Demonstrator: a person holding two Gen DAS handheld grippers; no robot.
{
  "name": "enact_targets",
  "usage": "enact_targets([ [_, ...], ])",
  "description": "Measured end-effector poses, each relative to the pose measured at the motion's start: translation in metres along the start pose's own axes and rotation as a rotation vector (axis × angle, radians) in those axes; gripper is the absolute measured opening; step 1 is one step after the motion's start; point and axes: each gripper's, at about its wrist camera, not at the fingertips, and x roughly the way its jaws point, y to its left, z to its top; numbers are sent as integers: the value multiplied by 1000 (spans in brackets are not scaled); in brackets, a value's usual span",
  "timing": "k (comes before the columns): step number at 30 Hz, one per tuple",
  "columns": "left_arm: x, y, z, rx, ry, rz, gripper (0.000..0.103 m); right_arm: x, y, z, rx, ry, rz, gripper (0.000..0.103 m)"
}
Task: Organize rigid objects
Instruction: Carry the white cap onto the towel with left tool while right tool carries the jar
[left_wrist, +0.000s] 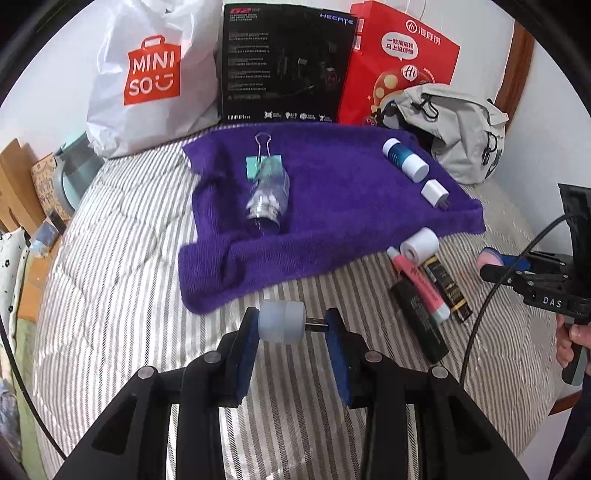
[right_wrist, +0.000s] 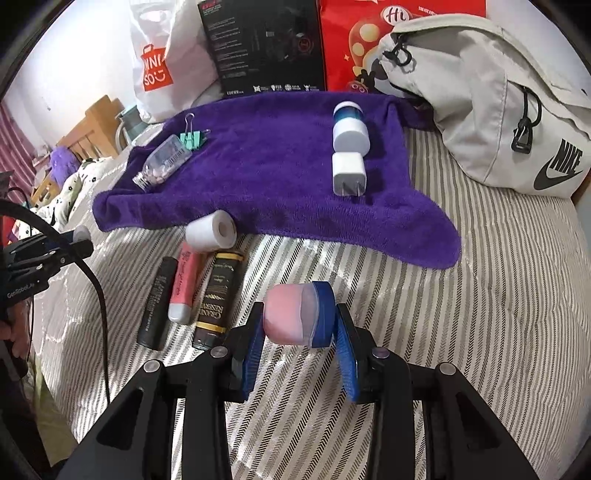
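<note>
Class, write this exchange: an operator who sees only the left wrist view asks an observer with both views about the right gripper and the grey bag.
Operator: What is the right gripper holding? I see only a pink tip.
Observer: A pink jar with a blue cap, clamped between the pads.
Operator: Is there any logo on the grey bag?
Observer: Yes, a black Nike swoosh on its side.

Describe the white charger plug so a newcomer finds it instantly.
Start at the purple towel spread on the striped bedding. On its right half, near the grey Nike bag, lies a blue-and-white bottle; the white charger plug sits just in front of it. It is the only boxy white item, with metal prongs.
</note>
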Motion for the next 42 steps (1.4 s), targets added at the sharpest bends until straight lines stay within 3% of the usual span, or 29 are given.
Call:
enact_targets([
  [11,8,-2,41,8,-10,-14,34,-11,0,53,-20,-61,46,36],
  [21,26,2,63,-2,-6,-27,34,34,-3,98,-30,-7,35,36],
  [29,38,9,72,-5,7,-32,34,73,3,101,-82,90,-23,36],
  [42,51,9,83,3,13,-45,34,80,3,103,-114,114,0,39],
])
